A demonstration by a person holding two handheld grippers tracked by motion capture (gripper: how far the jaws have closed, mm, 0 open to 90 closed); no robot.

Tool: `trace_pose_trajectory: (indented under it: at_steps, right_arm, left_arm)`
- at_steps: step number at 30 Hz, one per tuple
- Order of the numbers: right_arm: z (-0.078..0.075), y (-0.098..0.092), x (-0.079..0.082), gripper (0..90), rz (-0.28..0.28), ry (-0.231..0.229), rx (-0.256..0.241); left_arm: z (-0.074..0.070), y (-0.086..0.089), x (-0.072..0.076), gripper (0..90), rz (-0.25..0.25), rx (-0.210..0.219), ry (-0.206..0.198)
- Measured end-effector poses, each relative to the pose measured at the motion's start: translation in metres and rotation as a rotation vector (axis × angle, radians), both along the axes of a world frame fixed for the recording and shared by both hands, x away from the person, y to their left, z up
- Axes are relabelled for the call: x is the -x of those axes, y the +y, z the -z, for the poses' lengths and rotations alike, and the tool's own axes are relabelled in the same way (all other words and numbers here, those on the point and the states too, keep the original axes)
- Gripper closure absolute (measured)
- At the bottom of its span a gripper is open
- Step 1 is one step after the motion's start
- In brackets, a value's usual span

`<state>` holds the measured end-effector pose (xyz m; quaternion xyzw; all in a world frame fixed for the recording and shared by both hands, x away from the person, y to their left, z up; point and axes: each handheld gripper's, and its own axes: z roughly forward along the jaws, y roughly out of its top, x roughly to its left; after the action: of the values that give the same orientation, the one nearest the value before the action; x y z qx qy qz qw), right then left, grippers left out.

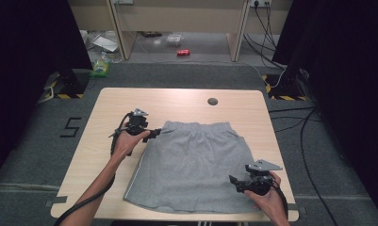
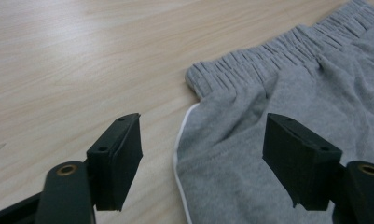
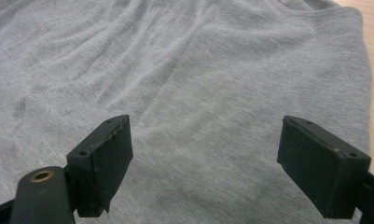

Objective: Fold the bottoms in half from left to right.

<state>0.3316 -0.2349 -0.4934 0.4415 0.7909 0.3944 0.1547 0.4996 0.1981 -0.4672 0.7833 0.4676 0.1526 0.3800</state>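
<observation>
While both tongs are held spread wide with nothing between them, a pair of grey shorts [image 1: 193, 165] is seen laid flat across the centre and lower middle of the high view, waistband toward the upper part of the frame, hems toward the bottom edge of the worktop [image 1: 106, 103]

Left tongs [image 1: 156, 133] are placed at the left end of the elastic waistband [image 2: 250, 65]; in the left gripper view the white-piped side seam [image 2: 179, 140] runs up between the jaws, one jaw over bare wood, the other over cloth. Positioning judged to be a set-up for pinching that waist corner

Right tongs [image 1: 233, 181] are held low at the lower right of the high view, over the right leg near its hem; the right gripper view has smooth grey fabric [image 3: 198, 93] between the jaws, the garment's edge at upper right. No cloth is pinched yet

Diagonal corners are covered, likely so the shorts can be folded or lifted evenly; contact with the fabric cannot be told
</observation>
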Motion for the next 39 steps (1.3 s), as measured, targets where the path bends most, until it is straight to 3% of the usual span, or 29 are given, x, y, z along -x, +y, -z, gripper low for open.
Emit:
trace_pose_trajectory:
  at_steps: [7,11,17,20,33,36,37,39]
  right_arm:
    - [0.000,0.000,0.000,19.1,-0.003,0.001,-0.002]
    - [0.000,0.000,0.000,19.3,-0.007,-0.003,-0.005]
    - [0.000,0.000,-0.001,19.2,-0.011,-0.001,-0.008]
    - [0.000,0.001,-0.001,19.2,-0.016,0.000,-0.010]
    - [0.001,0.003,-0.001,19.3,-0.022,0.006,-0.007]
    - [0.001,0.003,-0.001,19.3,-0.023,0.004,-0.009]
    - [0.001,0.003,-0.002,19.3,-0.024,0.004,-0.006]
    - [0.001,0.003,-0.001,19.3,-0.023,0.002,-0.005]
  left_arm:
    - [0.002,-0.019,-0.014,33.5,-0.010,-0.015,0.015]
    - [0.004,-0.027,-0.025,35.9,-0.014,-0.050,0.022]
    - [0.009,-0.035,-0.043,39.0,-0.042,-0.033,0.053]
    - [0.012,-0.041,-0.049,39.7,-0.039,-0.069,0.061]
    - [0.023,-0.052,-0.062,47.0,-0.059,-0.091,0.113]
    - [0.027,-0.053,-0.063,52.8,-0.040,-0.096,0.133]
    - [0.028,-0.053,-0.063,59.2,-0.032,-0.088,0.141]
    - [0.027,-0.053,-0.065,61.1,-0.009,-0.095,0.149]
